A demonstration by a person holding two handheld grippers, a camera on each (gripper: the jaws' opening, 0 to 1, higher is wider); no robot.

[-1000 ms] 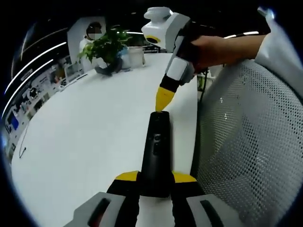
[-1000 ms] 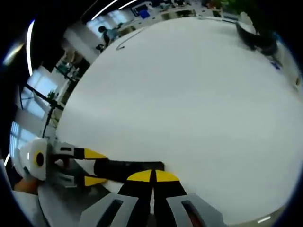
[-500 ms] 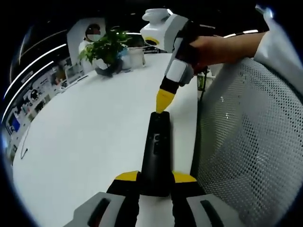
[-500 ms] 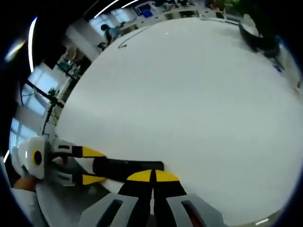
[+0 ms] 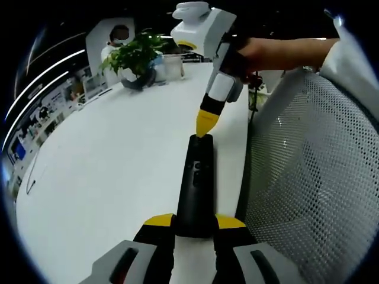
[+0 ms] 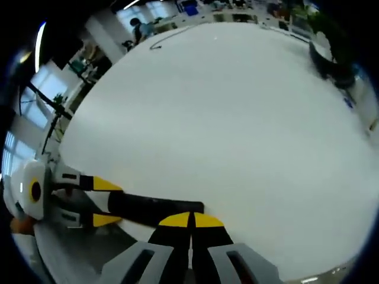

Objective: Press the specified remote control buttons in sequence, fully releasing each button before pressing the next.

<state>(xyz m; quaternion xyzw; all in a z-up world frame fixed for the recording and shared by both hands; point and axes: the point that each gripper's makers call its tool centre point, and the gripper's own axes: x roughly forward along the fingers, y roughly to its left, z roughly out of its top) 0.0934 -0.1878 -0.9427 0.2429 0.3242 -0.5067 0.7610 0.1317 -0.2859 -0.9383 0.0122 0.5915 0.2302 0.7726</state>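
The left gripper (image 5: 193, 223) clamps the near end of the black remote control (image 5: 195, 180), which runs straight ahead of its jaws over the white worktop (image 5: 106, 160). The right gripper (image 5: 205, 123), jaws pressed together into one yellow tip, sits at the remote's far end. Compared with a second ago the remote lies a little longer and straighter ahead, and the tip has barely shifted; whether it presses or has lifted off cannot be told. A mesh chair (image 5: 308, 177) stands beside.
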